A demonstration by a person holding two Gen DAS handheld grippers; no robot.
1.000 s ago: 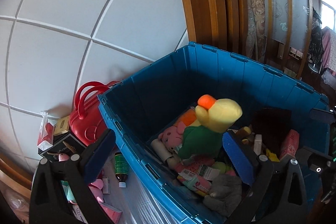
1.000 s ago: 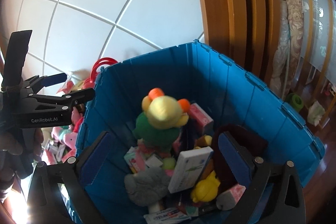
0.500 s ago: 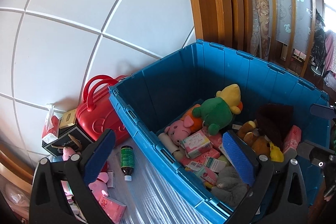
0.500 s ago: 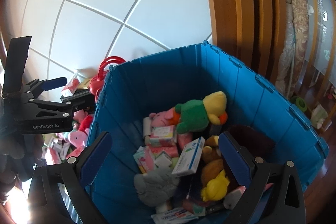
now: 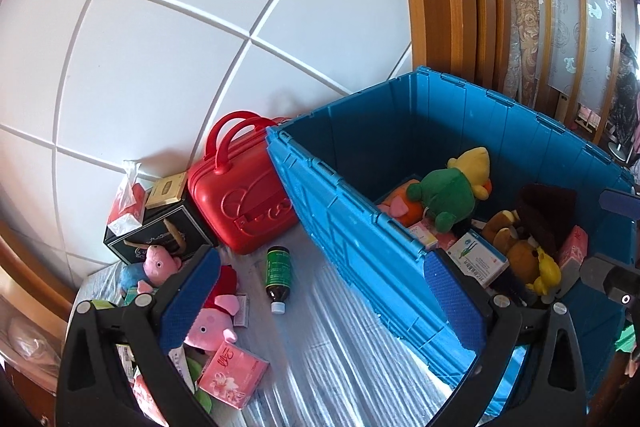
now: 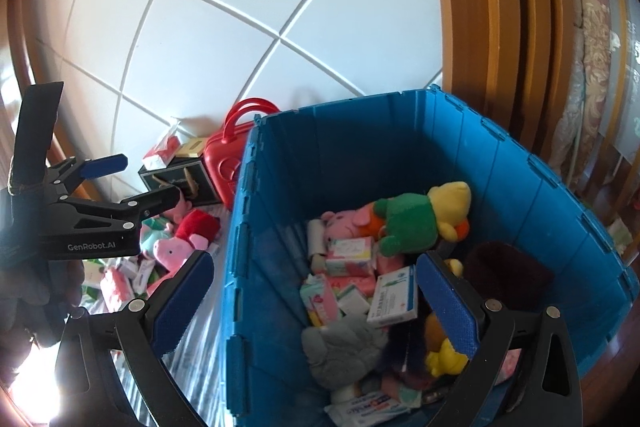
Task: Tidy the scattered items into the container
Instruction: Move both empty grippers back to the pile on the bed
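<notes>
The pink pig plush (image 5: 210, 323) lies on the plastic-covered floor (image 5: 320, 347) beside the blue container's (image 5: 360, 247) left wall — soft, light, best pinched across its body. The glass bottle (image 5: 278, 273) nearby looks slippery and breakable. The left gripper (image 5: 320, 307) and the right gripper (image 6: 316, 311) both gape, holding nothing.
</notes>
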